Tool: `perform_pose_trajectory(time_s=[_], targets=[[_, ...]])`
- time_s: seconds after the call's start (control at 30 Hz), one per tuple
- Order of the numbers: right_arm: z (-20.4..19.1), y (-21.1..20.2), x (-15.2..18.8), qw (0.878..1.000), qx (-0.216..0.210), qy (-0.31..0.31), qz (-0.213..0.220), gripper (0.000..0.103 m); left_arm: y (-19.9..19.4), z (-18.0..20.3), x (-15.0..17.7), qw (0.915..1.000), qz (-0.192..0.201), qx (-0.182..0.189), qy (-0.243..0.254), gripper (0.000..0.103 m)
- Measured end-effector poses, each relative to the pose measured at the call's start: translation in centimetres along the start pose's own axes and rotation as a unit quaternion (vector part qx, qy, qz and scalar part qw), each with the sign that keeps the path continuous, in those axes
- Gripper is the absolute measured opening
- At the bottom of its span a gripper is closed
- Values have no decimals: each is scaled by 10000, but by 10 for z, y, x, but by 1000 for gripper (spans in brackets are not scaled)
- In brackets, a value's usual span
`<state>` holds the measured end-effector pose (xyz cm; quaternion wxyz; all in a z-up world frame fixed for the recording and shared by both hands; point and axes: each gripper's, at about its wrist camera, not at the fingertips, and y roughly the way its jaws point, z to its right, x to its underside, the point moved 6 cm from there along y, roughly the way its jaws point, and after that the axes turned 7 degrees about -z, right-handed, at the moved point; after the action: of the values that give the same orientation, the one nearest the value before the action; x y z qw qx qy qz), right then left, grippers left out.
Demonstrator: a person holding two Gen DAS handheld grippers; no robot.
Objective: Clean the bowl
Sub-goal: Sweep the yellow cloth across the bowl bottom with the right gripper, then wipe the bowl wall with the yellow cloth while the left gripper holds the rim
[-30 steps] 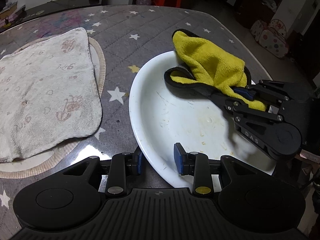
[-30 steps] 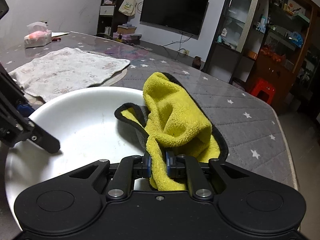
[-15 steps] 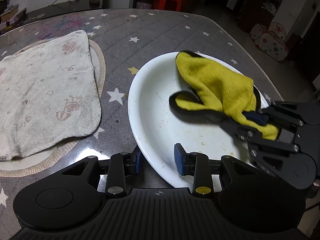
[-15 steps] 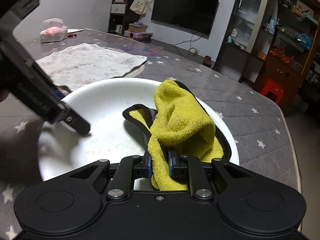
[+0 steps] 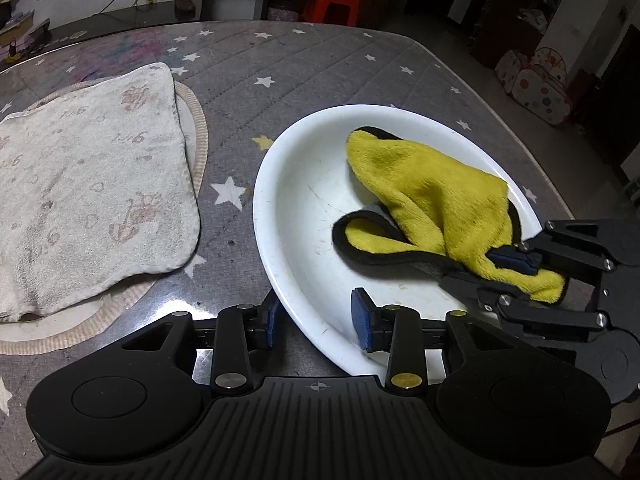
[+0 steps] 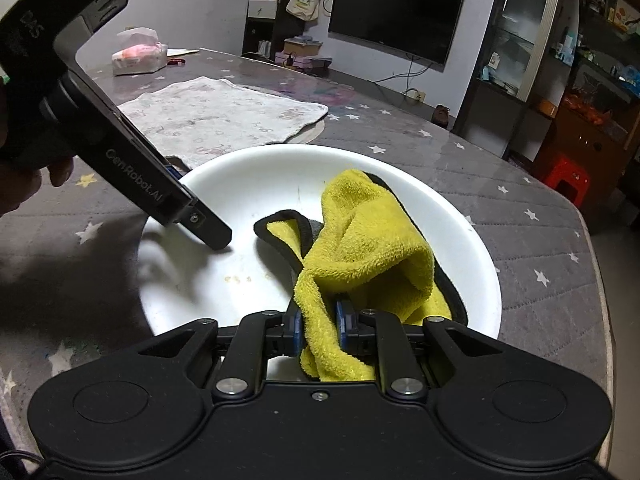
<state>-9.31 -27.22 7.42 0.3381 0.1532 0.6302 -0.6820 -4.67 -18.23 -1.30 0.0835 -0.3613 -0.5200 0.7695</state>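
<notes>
Left gripper (image 5: 316, 322): nearest in its own view, jaws set apart and straddling the near-left rim of the bowl, one pad outside, one inside; whether either pad touches the rim cannot be told.
Right gripper (image 6: 318, 330): jaws narrowed onto a bunched fold of the yellow cloth, which hangs out below them.
Bowl (image 5: 304, 216): wide, shallow, white, sitting flat on the counter right of centre; pale yellowish specks and thin scratch-like marks show on its floor near the middle, so it is not clean all over.
Bowl handling: likely glazed ceramic or hard plastic, stiff and smooth; it probably slides on the glossy counter when pushed sideways. The thin rim is the only place to grip; a hold at the near-left edge, opposite the wiping side, should steady it. If ceramic, it would chip if levered.
Yellow cloth (image 6: 372, 240): plush microfibre with a dark edge, soft and light, draped over the right half of the bowl's inside. It will fold and drag rather than push, so the bunched grip suits it; only the part pressed down will scrub.
Counter (image 5: 312, 76): grey quilted cover with white stars under a shiny clear sheet.
White towel (image 5: 88, 176): left of the bowl, lying flat on a round mat, well apart from the bowl.
Far: a tissue pack (image 6: 138, 54) at the counter's far-left edge.
</notes>
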Motion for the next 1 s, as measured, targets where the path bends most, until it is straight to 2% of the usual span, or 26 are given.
perform_pose_trajectory(time_s=[0.53,1.0], targets=[[22,29,-24,9996,144,226,69,18,0,4,1,10000,28,-36,65,44],[40,33,-19,9986,323,420,38,18,2,7,3,9999,105,-73,115,51]])
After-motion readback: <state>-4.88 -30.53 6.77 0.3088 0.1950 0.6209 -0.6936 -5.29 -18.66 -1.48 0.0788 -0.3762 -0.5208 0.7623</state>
